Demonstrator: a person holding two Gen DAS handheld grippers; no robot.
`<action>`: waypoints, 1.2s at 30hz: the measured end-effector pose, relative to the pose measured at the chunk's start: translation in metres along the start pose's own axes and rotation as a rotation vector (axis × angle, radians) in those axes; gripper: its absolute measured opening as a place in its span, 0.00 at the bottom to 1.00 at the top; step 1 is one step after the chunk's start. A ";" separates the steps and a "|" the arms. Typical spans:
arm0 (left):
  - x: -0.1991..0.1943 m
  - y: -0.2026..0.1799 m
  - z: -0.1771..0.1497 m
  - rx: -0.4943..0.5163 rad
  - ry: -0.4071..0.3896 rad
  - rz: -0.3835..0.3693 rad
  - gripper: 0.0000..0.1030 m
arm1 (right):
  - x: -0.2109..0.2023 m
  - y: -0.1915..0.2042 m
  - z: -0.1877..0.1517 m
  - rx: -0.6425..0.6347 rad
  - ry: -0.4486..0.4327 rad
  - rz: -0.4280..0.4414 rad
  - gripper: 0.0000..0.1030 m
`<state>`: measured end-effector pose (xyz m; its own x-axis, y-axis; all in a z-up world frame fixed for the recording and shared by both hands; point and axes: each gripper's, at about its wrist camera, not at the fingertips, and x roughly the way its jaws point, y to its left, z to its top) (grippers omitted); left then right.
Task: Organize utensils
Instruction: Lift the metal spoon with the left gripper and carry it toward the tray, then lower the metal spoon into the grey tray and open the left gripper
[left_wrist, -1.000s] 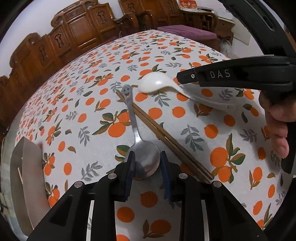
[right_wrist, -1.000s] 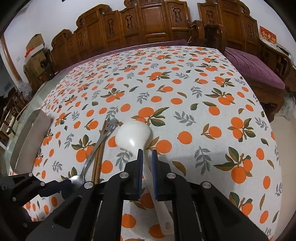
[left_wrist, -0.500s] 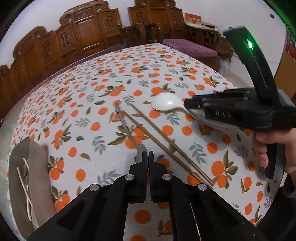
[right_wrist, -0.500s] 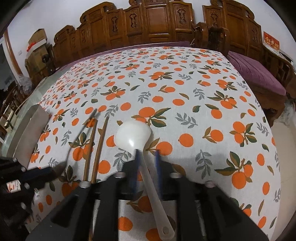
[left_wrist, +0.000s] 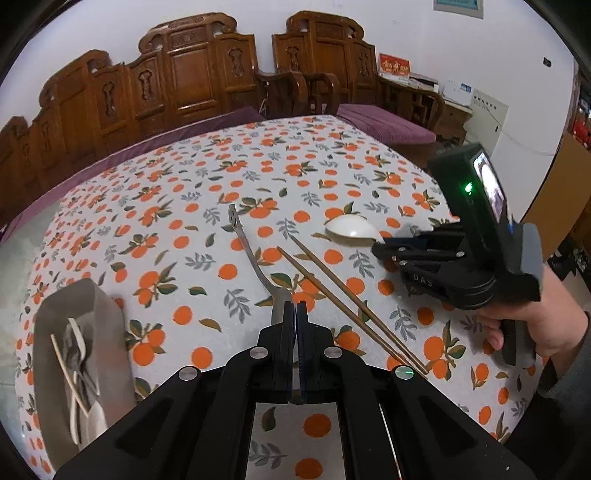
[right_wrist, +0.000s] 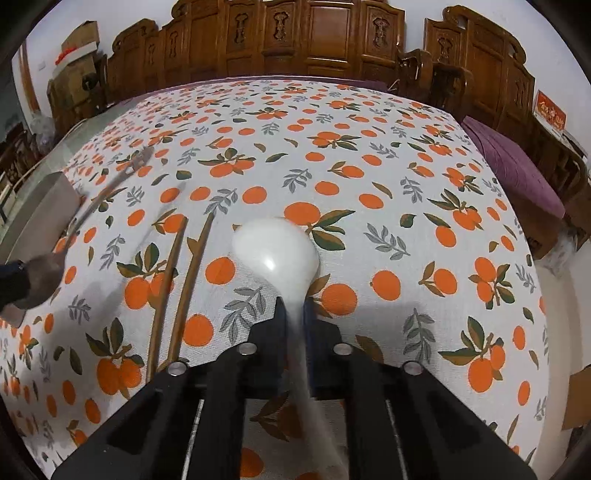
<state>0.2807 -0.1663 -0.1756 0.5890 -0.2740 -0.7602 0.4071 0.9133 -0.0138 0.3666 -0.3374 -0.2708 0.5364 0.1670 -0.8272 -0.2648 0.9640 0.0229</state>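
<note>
My left gripper (left_wrist: 294, 308) is shut on the bowl of a metal spoon (left_wrist: 248, 246) and holds it raised, handle pointing away. In the right wrist view that spoon (right_wrist: 107, 192) shows blurred at the left. My right gripper (right_wrist: 293, 308) is shut on the handle of a white ceramic spoon (right_wrist: 275, 251), its bowl just ahead of the fingers; it shows in the left wrist view (left_wrist: 351, 229) too. Two brown chopsticks (left_wrist: 347, 306) lie side by side on the orange-print tablecloth between the two spoons; the right wrist view shows the chopsticks (right_wrist: 177, 280) too.
A grey utensil box (left_wrist: 103, 332) with several utensils inside stands at the table's left edge; it also shows in the right wrist view (right_wrist: 37, 214). Carved wooden chairs (left_wrist: 192, 85) line the far side. The right hand and gripper body (left_wrist: 480, 266) sit at the right.
My left gripper closed on the metal spoon's bowl and lifted it. My right gripper stayed closed on the white spoon's handle and lifted it slightly.
</note>
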 end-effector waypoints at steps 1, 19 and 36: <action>-0.005 0.002 0.000 0.000 -0.008 0.000 0.01 | 0.000 0.000 0.000 0.002 0.002 0.003 0.10; -0.071 0.066 -0.010 -0.052 -0.085 0.058 0.01 | -0.059 0.071 0.007 -0.062 -0.131 0.064 0.09; -0.081 0.133 -0.050 -0.109 -0.022 0.125 0.01 | -0.073 0.136 -0.004 -0.169 -0.148 0.100 0.09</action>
<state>0.2521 -0.0070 -0.1481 0.6462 -0.1618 -0.7458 0.2524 0.9676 0.0089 0.2885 -0.2193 -0.2096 0.6089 0.3004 -0.7342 -0.4464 0.8948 -0.0041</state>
